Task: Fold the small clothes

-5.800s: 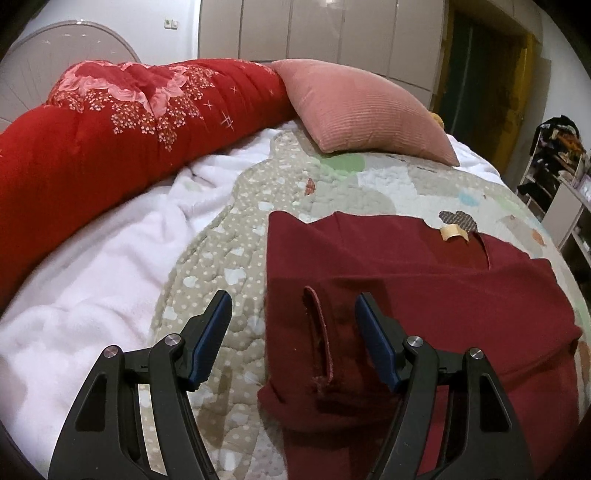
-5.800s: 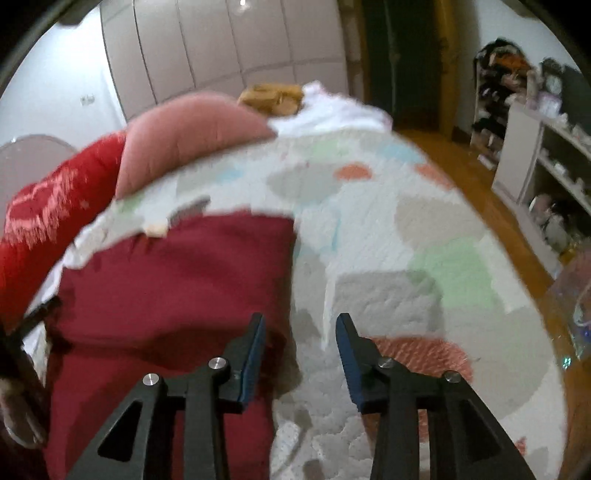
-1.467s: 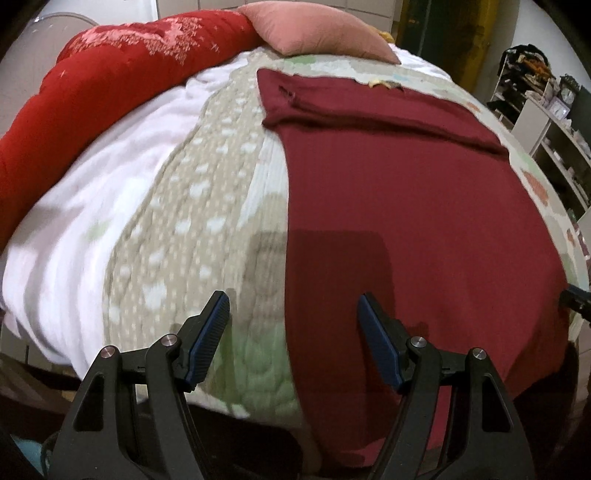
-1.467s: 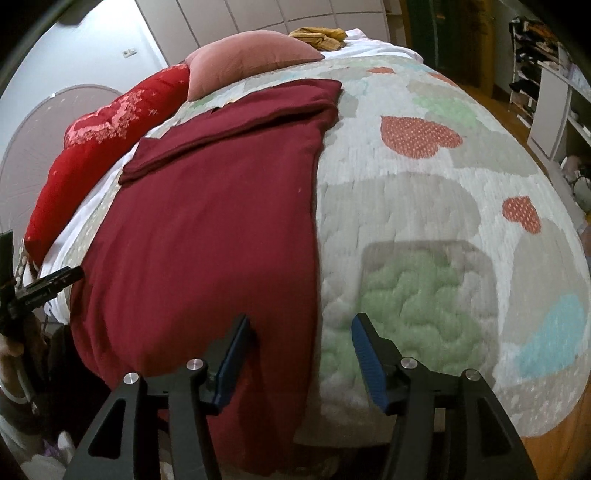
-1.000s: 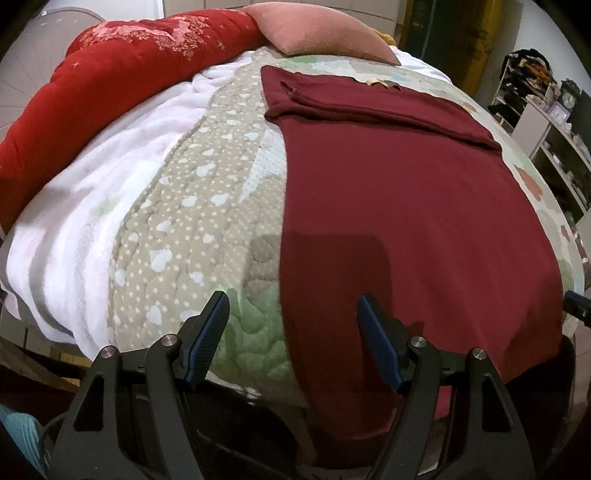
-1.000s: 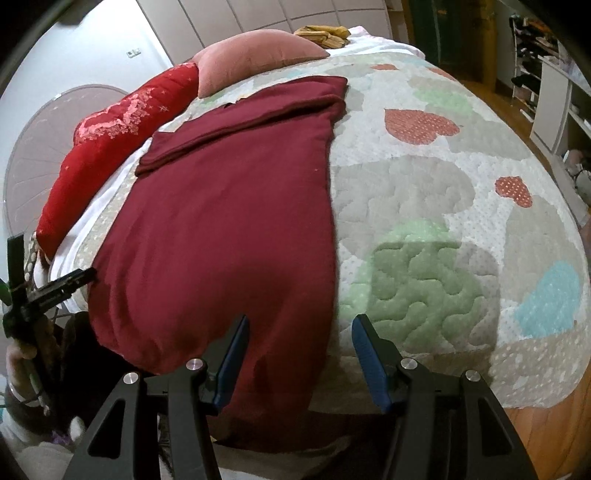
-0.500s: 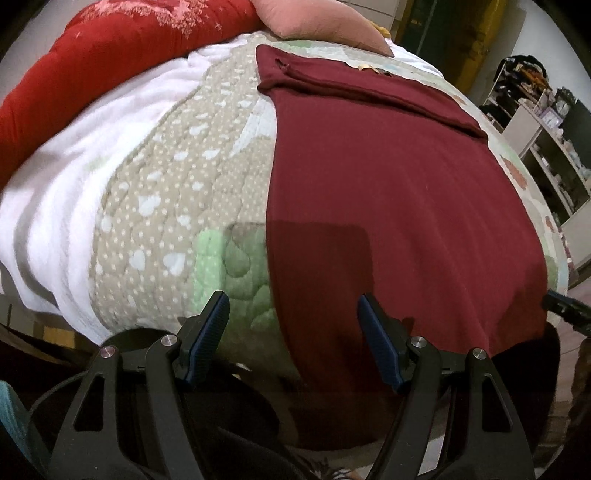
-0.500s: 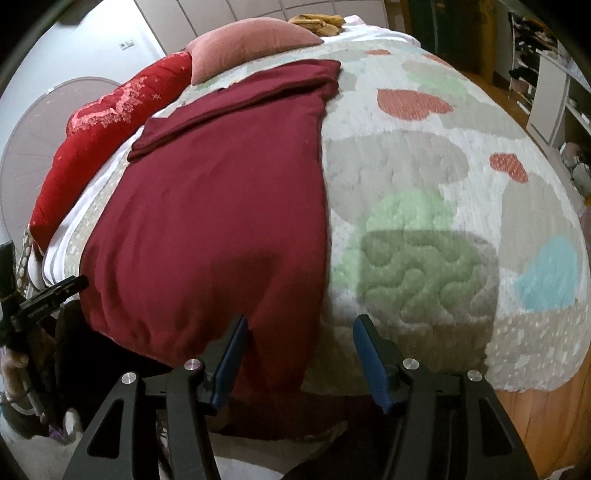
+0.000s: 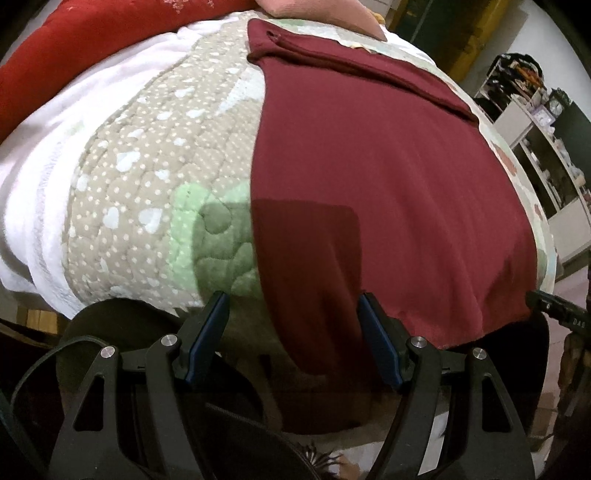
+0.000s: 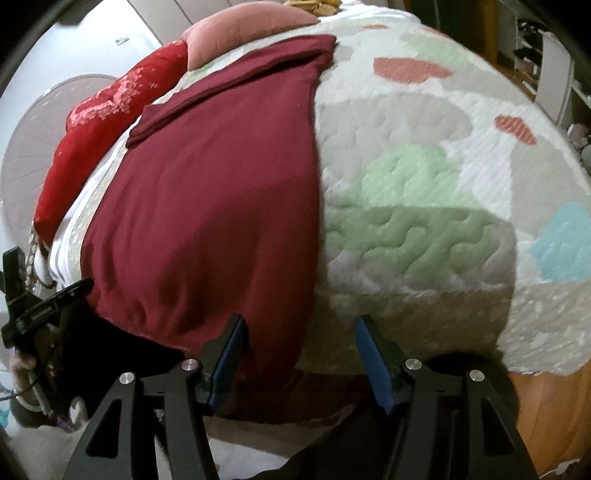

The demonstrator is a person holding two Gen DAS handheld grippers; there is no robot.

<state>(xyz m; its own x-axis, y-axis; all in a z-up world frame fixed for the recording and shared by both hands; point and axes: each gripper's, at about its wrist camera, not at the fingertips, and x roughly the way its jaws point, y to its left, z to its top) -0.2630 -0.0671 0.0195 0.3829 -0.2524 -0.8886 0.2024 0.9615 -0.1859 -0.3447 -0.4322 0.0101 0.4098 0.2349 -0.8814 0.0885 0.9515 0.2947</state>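
Two views share one maroon garment (image 9: 369, 155), spread flat on the quilt (image 9: 155, 155) with its near hem hanging over the bed's edge. Only the left view shows the white blanket (image 9: 48, 147); only the right shows the wooden floor (image 10: 554, 413). Left tongs (image 9: 291, 332) and right tongs (image 10: 299, 354) gape, each straddling a hem corner without pinching; the hem's lowest part is lost in shadow.

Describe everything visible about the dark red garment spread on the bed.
The dark red knit-looking garment lies spread flat on the patchwork quilted bedspread, plain and unpatterned. At its far end a narrow band is folded across its width, near the pink corduroy pillow. Its near hem droops over the bed's edge, slightly rippled. The left claw and right claw hover open at the hem's two corners; neither pinches the cloth.
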